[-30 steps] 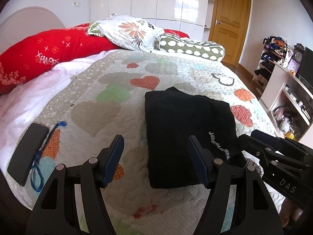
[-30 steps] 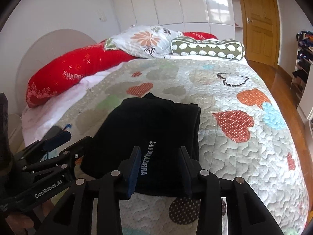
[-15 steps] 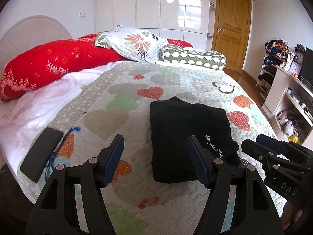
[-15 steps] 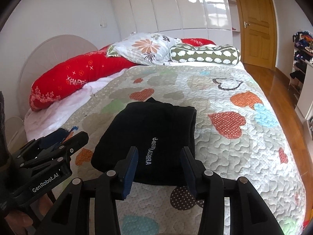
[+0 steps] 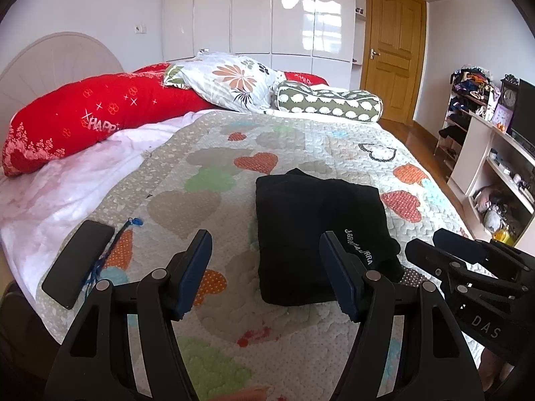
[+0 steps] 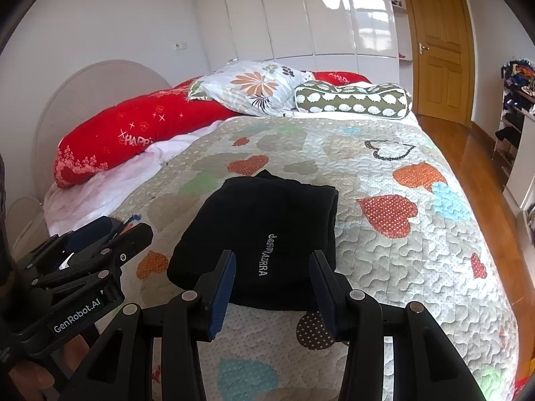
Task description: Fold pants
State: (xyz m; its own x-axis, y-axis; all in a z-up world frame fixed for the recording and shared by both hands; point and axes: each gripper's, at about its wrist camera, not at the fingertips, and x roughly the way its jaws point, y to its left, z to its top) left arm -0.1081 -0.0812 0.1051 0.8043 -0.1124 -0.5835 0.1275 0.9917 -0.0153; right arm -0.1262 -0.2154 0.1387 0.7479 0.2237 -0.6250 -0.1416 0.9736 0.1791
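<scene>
The pants (image 5: 317, 234) lie folded into a thick, soft black slab, roughly rectangular, with a line of white stitched lettering near the front edge. They rest on the quilt (image 5: 301, 153), a pale, puckered cover with dotted hearts in orange, red, green and grey. Left of the pants a flat, glossy black phone (image 5: 78, 262) lies at the quilt's edge, a blue cord beside it. Beyond the pants, at the rounded headboard, sit a long red bolster (image 5: 93, 117), a flowered pillow (image 5: 234, 80) and a green roll cushion (image 5: 329, 105) with white spots.

The left gripper (image 5: 265, 270) hangs above the quilt just in front of the pants, its hard black arms and ribbed blue pads spread wide with nothing between them. The right gripper (image 6: 272, 289) hovers over the pants' front edge, jaws apart too, narrower, clear of the cloth.
</scene>
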